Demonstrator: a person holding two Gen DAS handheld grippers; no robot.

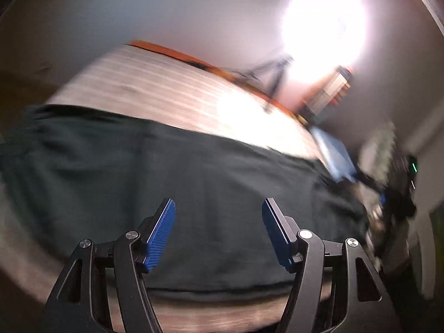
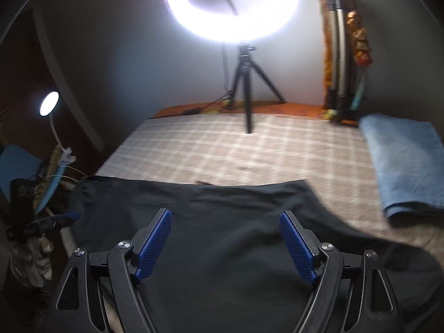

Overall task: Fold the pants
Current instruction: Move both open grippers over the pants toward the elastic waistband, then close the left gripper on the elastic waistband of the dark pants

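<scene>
Dark pants [image 1: 166, 188] lie spread flat on a checked bed cover [image 1: 155, 83]. In the right wrist view the pants [image 2: 222, 236] fill the near part of the bed [image 2: 249, 149]. My left gripper [image 1: 219, 208] is open above the pants, holding nothing. My right gripper [image 2: 225, 219] is open above the pants, holding nothing. The other gripper [image 1: 396, 194] shows blurred at the right edge of the left wrist view, and at the left edge of the right wrist view [image 2: 55, 220].
A ring light [image 2: 233, 2] on a black tripod [image 2: 248, 88] stands at the far side of the bed. A folded blue cloth [image 2: 405, 161] lies at the right. A small lamp [image 2: 48, 104] and clutter sit left of the bed.
</scene>
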